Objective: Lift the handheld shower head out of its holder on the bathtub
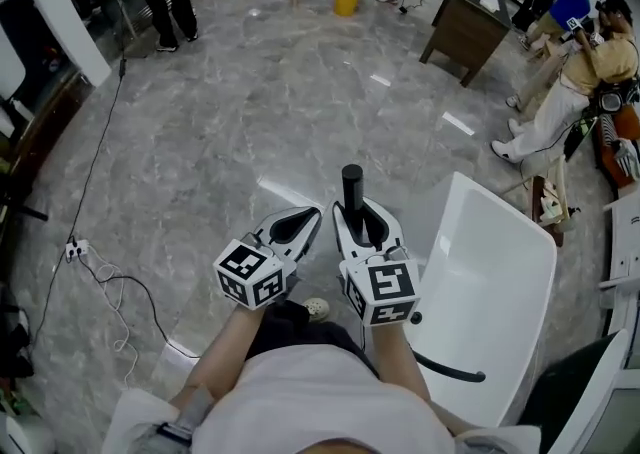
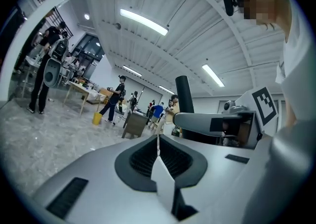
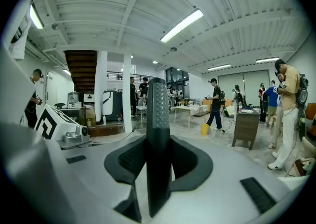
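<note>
A wide hall with a grey marble floor (image 1: 250,112); people (image 1: 585,62) stand far off along its edges. A white tub (image 1: 500,242) sits at the lower right of the head view.

The right gripper (image 1: 358,214) is clamped on the shower head (image 1: 352,182), a black ribbed stick that stands upright between its pads, over the floor just off the tub's left rim. The left gripper (image 1: 305,220) hangs beside it, jaws together with nothing between them.

The shower head touches no part of the tub here, so I judge the lift itself done and the carry-off in hand. I cannot pick out the holder. A black curve on the tub's near rim may be the hose (image 1: 450,370).

The next move calls for a firm grip and an easy path, so that the hose, if it trails behind, does not snag on the rim.
</note>
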